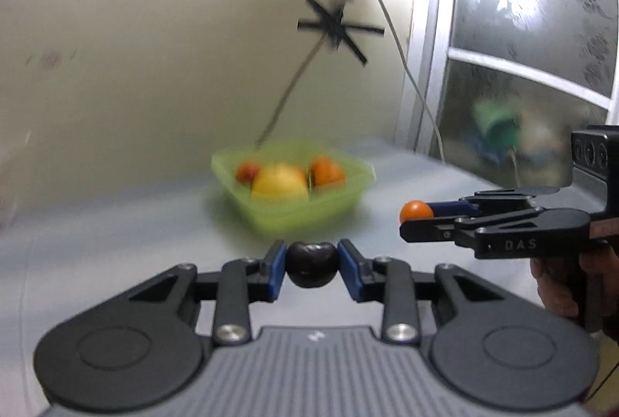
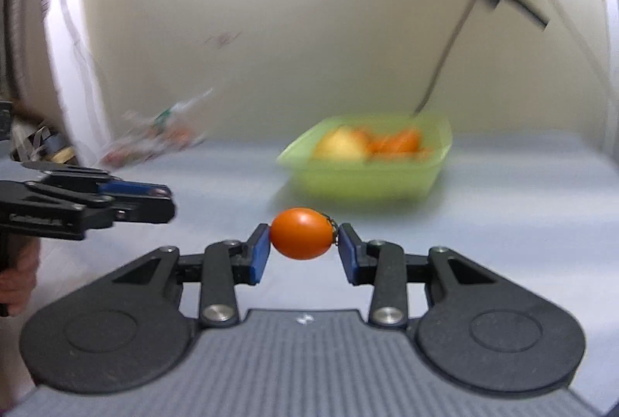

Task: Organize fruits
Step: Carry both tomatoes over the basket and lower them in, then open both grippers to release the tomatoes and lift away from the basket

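- Dark, glossy, near-black round fruit (image 1: 310, 264): clamped between the blue pads (image 1: 273, 271) of the left tongs (image 1: 311, 268), which are narrow and closed on it; the fruit hangs clear above the pale grey worktop (image 1: 116, 246).
- Orange, egg-shaped small tomato (image 2: 301, 233): pinched end to end by the right tongs (image 2: 301, 254), one blue pad (image 2: 258, 254) on each tip, a bit of dry stem showing at its right end; it too is raised off the worktop.
- Translucent lime-green plastic tub (image 1: 298, 211): stands on the worktop beyond both tongs, close to the cream wall (image 1: 135, 49). Blur softens its contents, yet a large yellow round fruit (image 1: 280, 182), a small red fruit (image 1: 247, 172) to its left and an orange round fruit (image 1: 328, 172) to its right can be made out inside.
- Relative positions: in the left wrist view the right tongs enter from the right edge with the tomato at their tip, a hand (image 1: 568, 285) gripping the black handle below; in the right wrist view the left tongs appear side-on at the left edge, and their load is hidden there.
- Background: black tape crosses (image 1: 340, 26) fix a thin cable (image 1: 290, 88) to the wall above the tub; a frosted patterned window (image 1: 534, 30) closes the right side; crumpled clear wrapping (image 2: 162, 134) lies blurred on the worktop's far left.
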Demonstrator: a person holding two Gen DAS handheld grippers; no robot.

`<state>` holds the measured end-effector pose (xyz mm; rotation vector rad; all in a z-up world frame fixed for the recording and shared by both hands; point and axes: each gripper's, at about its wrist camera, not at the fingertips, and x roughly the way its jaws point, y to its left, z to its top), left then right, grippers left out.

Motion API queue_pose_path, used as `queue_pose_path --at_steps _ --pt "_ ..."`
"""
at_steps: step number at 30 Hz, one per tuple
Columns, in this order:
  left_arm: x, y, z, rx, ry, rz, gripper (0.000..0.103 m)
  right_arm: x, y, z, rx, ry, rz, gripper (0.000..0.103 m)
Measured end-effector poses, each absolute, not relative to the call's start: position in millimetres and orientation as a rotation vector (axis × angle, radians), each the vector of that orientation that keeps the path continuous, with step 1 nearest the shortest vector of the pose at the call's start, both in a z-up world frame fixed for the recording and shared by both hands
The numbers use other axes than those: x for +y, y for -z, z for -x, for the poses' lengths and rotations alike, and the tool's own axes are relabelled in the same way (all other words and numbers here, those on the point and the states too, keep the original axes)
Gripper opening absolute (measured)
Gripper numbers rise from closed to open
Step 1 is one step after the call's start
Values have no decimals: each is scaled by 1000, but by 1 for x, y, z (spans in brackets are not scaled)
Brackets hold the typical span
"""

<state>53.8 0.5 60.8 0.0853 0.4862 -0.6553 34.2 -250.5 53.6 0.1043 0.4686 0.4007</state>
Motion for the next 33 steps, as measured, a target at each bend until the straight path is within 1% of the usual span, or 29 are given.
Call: queue_pose_path --at_steps 4,7,11,12,13,14,15,17,23,26,30,33 --pt "-24 -70 -133 528 639 -21 30 -258 -63 -91 468 -360 -131 41" --pt "-38 -69 -184 597 619 61 30 -252 -56 -127 491 -349 -132 41" --pt "-52 -57 -237 684 618 144 30 -239 -41 -153 510 -347 -79 42" --pt "-55 -52 -247 703 613 151 30 -239 -37 -155 506 -341 -65 46" --pt "-59 -47 -256 724 608 157 30 -238 -34 -158 503 -331 -55 53" --pt "-60 -42 -263 740 605 163 31 -239 -33 -160 497 -330 -57 55" --pt "-62 -38 -268 756 598 171 35 -240 -32 -160 492 -334 -67 55" --pt "-62 -34 -270 750 595 188 38 -244 -32 -156 474 -333 -86 55" --pt "-53 -46 -254 714 583 220 39 -257 -39 -128 469 -322 -163 55" --pt "-46 -61 -223 673 577 196 41 -258 -43 -109 474 -330 -218 55" --pt "-39 -73 -164 610 541 120 53 -253 -41 -74 491 -345 -302 55" --pt "-33 -72 -113 564 504 52 56 -248 -36 -46 502 -343 -358 55"
